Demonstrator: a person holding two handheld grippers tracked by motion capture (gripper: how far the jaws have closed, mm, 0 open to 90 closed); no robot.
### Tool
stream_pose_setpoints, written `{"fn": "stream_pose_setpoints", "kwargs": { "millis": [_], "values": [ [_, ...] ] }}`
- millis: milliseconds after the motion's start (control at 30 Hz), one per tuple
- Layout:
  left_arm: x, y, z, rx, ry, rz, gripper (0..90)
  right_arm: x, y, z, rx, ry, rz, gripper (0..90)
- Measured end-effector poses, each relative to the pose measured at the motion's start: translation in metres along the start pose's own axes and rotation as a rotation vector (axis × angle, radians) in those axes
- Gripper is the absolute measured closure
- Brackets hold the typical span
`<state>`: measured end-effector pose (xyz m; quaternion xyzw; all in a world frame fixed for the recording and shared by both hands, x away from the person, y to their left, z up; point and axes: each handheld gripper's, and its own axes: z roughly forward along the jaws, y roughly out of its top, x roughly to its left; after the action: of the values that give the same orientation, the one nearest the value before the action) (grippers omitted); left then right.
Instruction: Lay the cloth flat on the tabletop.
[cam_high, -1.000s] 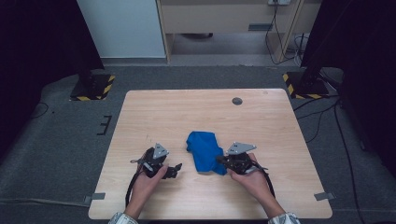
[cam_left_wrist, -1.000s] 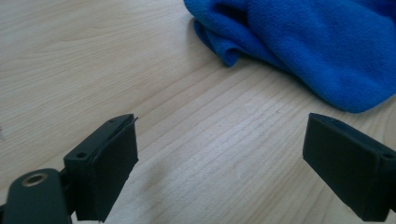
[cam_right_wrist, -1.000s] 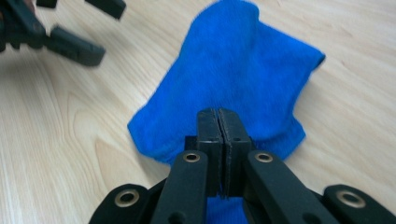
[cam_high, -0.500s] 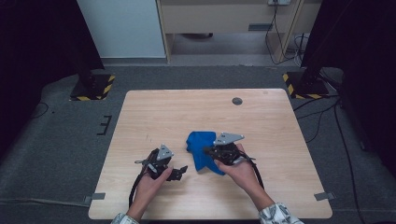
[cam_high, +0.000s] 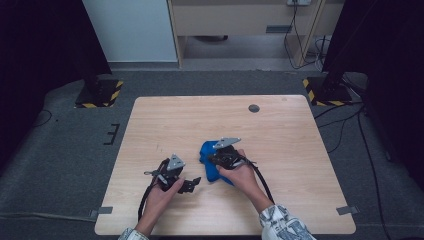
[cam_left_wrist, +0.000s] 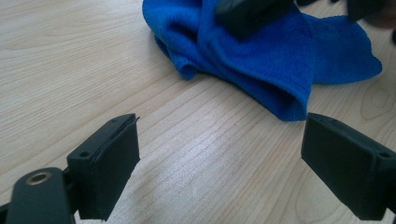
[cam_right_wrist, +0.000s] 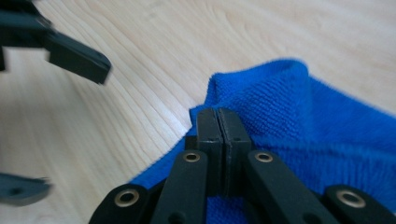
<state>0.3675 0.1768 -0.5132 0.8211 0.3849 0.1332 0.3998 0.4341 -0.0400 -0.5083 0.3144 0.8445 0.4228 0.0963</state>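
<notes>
Even overhead light, dark room edges; perhaps motion blur on the far tongs (cam_right_wrist: 56, 46).

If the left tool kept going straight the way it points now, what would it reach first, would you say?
Most likely the blue cloth: it lies directly ahead of the open left tool, beyond a strip of bare table.

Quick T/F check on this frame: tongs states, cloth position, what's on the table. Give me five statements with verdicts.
1. The right tongs are shut on the crumpled blue microfibre cloth. True.
2. The left tongs are shut. False: their jaws stand wide apart with bare wood between them.
3. The cloth lies on the light wooden table. True.
4. The left tongs grip the cloth. False: they sit apart from it, just short of its edge.
5. The cloth is red. False: it is blue.
</notes>
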Motion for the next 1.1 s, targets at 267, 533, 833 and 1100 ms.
{"fn": "stream_pose_setpoints", "kwargs": {
  "millis": [267,533,833,1100],
  "values": [
    [0.001,0.000,0.001,0.002,0.002,0.002,10.7,0.003,0.001,0.001,0.008,0.002,-0.007,71.4],
    [0.001,0.001,-0.001,-0.009,0.020,0.001,11.6,0.004,0.009,-0.036,-0.048,-0.042,-0.006,41.3],
    [0.004,0.002,-0.004,-0.028,0.035,-0.012,13.6,-0.022,-0.021,-0.065,-0.048,-0.136,0.050,60.1],
    [0.003,0.006,-0.002,-0.040,0.042,-0.019,16.3,-0.044,-0.048,-0.063,-0.002,-0.185,0.128,63.4]
  ]
}}
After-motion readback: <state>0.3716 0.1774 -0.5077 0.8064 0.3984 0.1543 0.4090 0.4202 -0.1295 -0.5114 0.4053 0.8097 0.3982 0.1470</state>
